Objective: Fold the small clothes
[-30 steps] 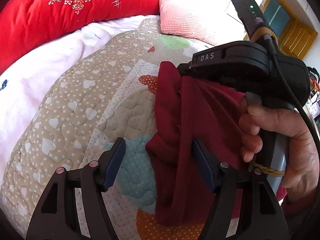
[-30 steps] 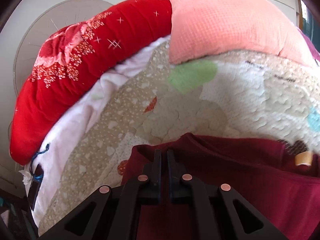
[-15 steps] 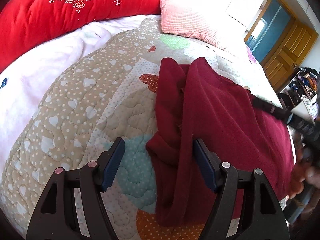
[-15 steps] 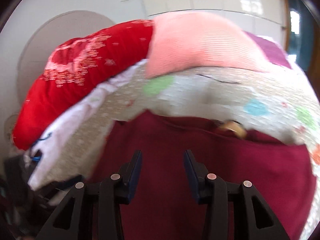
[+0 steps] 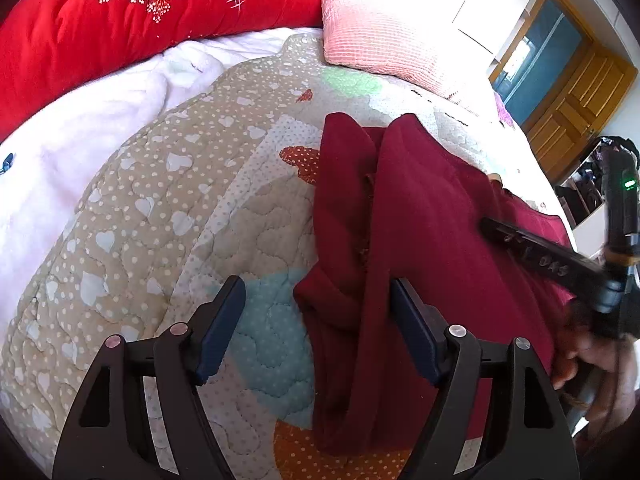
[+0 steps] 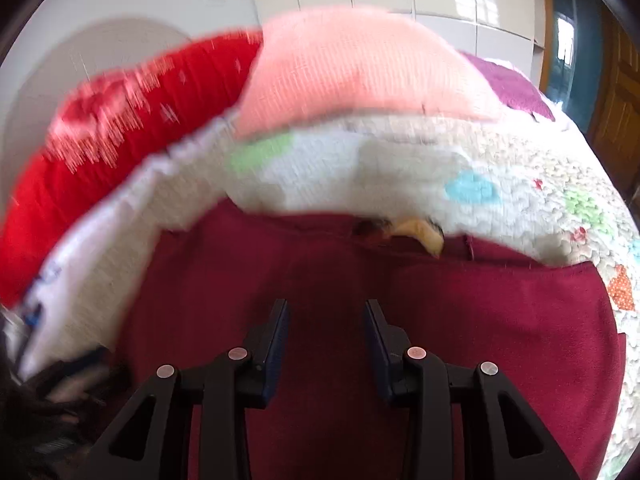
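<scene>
A dark red garment lies partly folded on the patterned quilt, with a bunched ridge along its left side. My left gripper is open and empty, its fingers straddling the garment's left folded edge. My right gripper is open and empty, hovering over the flat red cloth. It also shows in the left wrist view, at the garment's right side. A yellowish tag sits at the garment's far edge.
A red flowered duvet and a pink pillow lie at the head of the bed. A white blanket lies at the left. A wooden door stands at the far right.
My right gripper let go of the red garment's top edge, opened, and pulled back to the right side. The garment settled flat. My left gripper stayed in place.
</scene>
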Tool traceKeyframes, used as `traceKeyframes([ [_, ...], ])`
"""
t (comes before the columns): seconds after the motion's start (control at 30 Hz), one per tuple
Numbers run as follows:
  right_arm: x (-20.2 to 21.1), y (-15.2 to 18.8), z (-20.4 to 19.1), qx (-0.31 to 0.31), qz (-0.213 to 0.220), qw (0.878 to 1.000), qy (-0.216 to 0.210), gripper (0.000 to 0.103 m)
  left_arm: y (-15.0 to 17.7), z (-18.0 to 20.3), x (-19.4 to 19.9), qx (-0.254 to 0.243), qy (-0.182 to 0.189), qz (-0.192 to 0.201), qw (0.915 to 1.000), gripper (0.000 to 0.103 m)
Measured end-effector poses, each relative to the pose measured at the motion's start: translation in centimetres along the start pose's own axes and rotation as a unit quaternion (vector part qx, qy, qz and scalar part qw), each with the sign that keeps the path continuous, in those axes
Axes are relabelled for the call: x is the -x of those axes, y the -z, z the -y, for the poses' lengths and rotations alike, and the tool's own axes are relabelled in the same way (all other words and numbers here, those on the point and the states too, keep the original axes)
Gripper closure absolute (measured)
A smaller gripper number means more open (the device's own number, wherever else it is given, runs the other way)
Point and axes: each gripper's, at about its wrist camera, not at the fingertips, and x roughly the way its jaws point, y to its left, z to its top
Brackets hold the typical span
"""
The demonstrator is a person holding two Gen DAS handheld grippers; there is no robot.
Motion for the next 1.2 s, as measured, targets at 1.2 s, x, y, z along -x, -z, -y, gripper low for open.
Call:
traceKeyframes([
  [1.2, 3.2, -1.6, -3.8, -0.008, -0.003, 0.998, -0.056, 0.052, -0.1, -1.2, 1.2, 0.026, 0.047, -0.006, 0.9986, 0.027],
])
